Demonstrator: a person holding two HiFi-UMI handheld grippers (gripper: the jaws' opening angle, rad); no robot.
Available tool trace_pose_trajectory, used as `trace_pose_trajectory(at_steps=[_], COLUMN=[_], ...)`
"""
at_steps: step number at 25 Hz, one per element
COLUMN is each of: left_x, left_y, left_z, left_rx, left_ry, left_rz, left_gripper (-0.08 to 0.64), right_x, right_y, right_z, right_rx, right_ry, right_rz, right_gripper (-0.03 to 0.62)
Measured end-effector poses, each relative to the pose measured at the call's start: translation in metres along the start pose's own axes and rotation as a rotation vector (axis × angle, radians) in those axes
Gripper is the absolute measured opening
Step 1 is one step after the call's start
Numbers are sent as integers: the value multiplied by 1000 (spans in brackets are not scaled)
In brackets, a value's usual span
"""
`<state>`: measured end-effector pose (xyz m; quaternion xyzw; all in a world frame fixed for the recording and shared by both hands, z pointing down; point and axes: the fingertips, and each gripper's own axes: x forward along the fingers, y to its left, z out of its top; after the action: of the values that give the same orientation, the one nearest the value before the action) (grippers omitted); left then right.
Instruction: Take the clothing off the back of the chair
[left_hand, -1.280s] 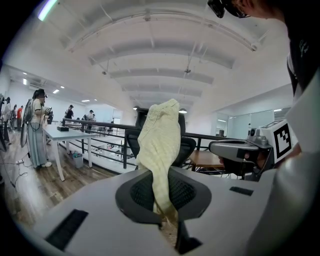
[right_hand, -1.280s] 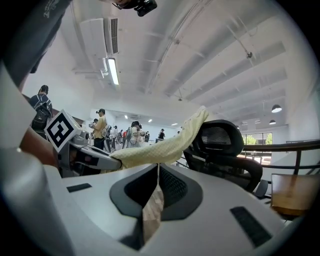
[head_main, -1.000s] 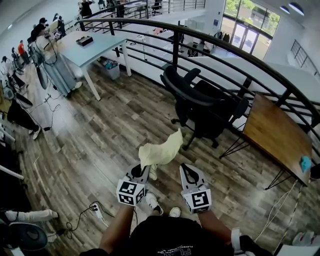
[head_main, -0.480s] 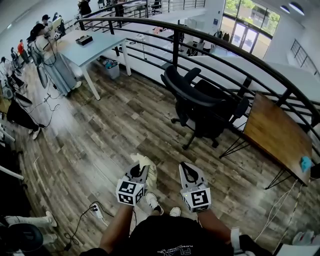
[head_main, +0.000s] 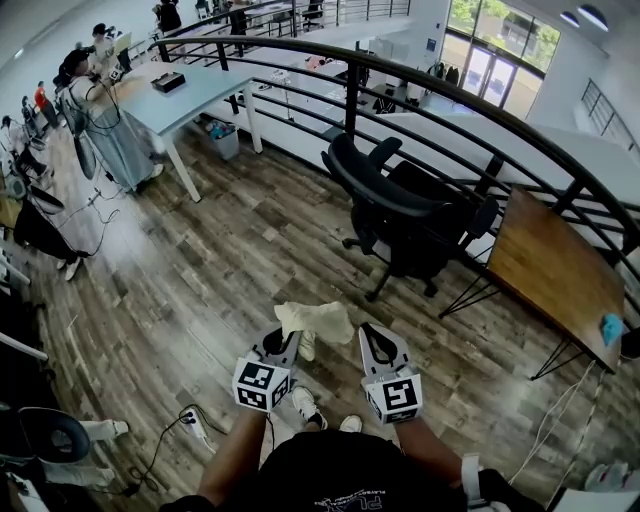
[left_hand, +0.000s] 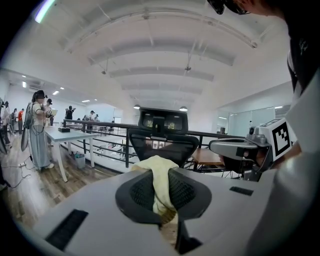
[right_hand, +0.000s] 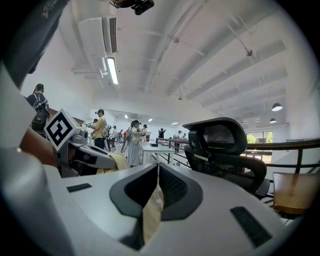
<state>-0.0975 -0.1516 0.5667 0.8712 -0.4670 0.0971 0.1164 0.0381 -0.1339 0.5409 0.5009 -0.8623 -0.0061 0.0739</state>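
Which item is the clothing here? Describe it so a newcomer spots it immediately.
Start at the curved black railing and the black office chair just inside it. Nearer the camera than the chair, over the wood floor, a crumpled garment hangs from the shut left claw. Its pale yellow stands out against the dark chair and brown boards; the right claw beside it is empty.

Bright, even daylight pours from tall windows (head_main: 500, 50) at upper right, helped by a ceiling strip light (right_hand: 112, 70); shadows on the wood floor (head_main: 230, 270) are soft. Fisheye bending curves every edge, corners vignette black, and the shell of the left gripper (left_hand: 157, 167) blurs nearest the lens
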Motion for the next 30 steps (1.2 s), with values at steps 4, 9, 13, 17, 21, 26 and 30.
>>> trace_pose_trajectory(at_steps=[4,9,13,17,21,26,30], left_x=[1,0,-2,-1,0,-1,-2], left_y=[0,-1,0,-1,-2,-1,-1], left_z=[0,-1,3,5,10,16,19], left_rx=[6,6,9,3,12,24,28], left_ry=[8,5,-4,-18,-37,-54,-58], left_rz=[-3,1,4,3,-5,-11,-12], left_gripper=[38,38,38,38,38,38,38], right_x=[1,0,1,0,0,1,0], right_y=[-3,-3,0,-1,-2,-1,-2], right_z=[0,-3,0,1,4,8,13], right_rx=[1,18,22,8,-5,-9,-13], right_ry=[-2,-6,-2,-18,-31,-32,-37], right_rz=[-4,-10,-12,-6,-1,-3,-10], right_gripper=[21,21,21,20,20,20,20])
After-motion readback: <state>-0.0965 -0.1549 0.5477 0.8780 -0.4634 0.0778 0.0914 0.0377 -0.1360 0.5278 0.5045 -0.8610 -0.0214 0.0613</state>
